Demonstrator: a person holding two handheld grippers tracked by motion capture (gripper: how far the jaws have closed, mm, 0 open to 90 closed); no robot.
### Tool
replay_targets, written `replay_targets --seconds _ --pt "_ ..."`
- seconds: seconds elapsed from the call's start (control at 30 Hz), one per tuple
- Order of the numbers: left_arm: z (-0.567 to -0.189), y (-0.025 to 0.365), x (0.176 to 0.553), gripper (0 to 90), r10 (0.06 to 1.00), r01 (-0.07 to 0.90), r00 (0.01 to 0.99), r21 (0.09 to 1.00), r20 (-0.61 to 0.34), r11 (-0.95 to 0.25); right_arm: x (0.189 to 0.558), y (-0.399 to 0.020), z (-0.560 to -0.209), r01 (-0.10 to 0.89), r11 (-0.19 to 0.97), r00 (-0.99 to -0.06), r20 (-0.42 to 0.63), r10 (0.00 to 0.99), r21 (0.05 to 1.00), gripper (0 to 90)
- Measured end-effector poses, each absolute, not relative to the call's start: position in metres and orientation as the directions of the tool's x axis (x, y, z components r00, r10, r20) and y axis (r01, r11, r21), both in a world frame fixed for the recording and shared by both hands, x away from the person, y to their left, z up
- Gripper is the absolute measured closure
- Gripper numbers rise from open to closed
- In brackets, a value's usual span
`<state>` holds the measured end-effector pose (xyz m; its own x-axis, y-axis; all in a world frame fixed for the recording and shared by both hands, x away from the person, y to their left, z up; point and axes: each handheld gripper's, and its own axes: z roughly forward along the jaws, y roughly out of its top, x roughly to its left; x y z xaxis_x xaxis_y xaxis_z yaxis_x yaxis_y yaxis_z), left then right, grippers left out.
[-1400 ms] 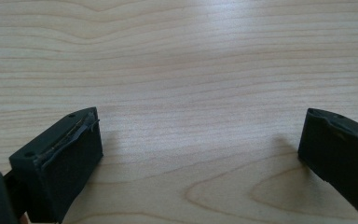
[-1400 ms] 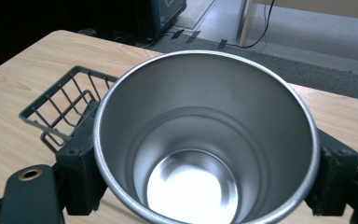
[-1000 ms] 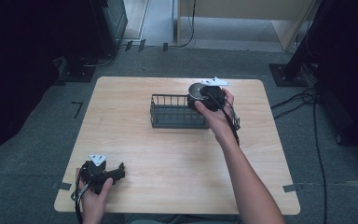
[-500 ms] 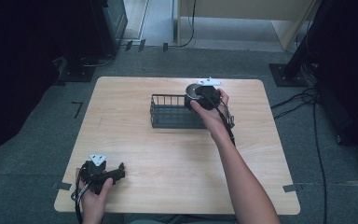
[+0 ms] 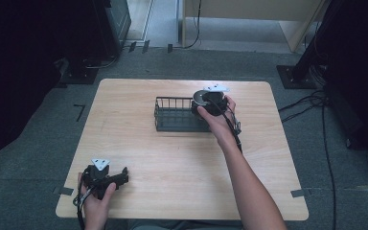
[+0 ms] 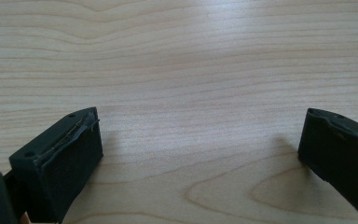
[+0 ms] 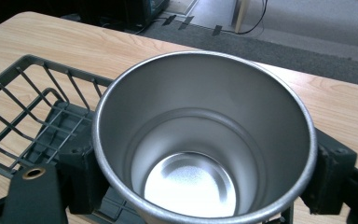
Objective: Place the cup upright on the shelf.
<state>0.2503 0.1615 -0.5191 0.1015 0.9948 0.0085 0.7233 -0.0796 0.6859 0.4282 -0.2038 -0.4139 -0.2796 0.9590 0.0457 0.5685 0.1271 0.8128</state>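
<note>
Wooden table; grey carpet; cables right.

No legible text or markings.

Both forearms are bare, with no sleeve over either. The left gripper is a black block with a grey three-cornered plate on top and a black cable trailing back past the left hand. In its own view its two jaws are thick black slabs with squared ends; the nearer one has small round holes in its top face and a frayed grey strip along its inner edge. The right gripper is also black, with the same pale plate and a black cable running down along the right hand and forearm. In the right gripper view a brass-coloured ring sits in the black body.
</note>
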Motion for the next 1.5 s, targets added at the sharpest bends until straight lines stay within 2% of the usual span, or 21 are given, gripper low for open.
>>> replay_targets --seconds 1.2,1.37,1.4,1.5 --pt "-0.519 0.161 0.25 0.0 0.995 0.723 0.101 0.686 0.008 -0.079 0.427 -0.208 -0.434 0.604 0.156 -0.304 0.045 0.951 0.781 17.3" --pt "-0.519 0.161 0.25 0.0 0.995 0.723 0.101 0.686 0.008 -0.079 0.427 -0.21 -0.435 0.612 0.16 -0.333 0.069 0.94 0.774 9.5" --pt "-0.519 0.161 0.25 0.0 0.995 0.723 0.101 0.686 0.008 -0.079 0.426 -0.208 -0.434 0.606 0.174 -0.346 0.061 0.936 0.777 2.8" --pt "-0.519 0.161 0.25 0.0 0.995 0.723 0.101 0.687 0.008 -0.079 0.424 -0.208 -0.431 0.6 0.181 -0.347 0.05 0.936 0.779 1.8"
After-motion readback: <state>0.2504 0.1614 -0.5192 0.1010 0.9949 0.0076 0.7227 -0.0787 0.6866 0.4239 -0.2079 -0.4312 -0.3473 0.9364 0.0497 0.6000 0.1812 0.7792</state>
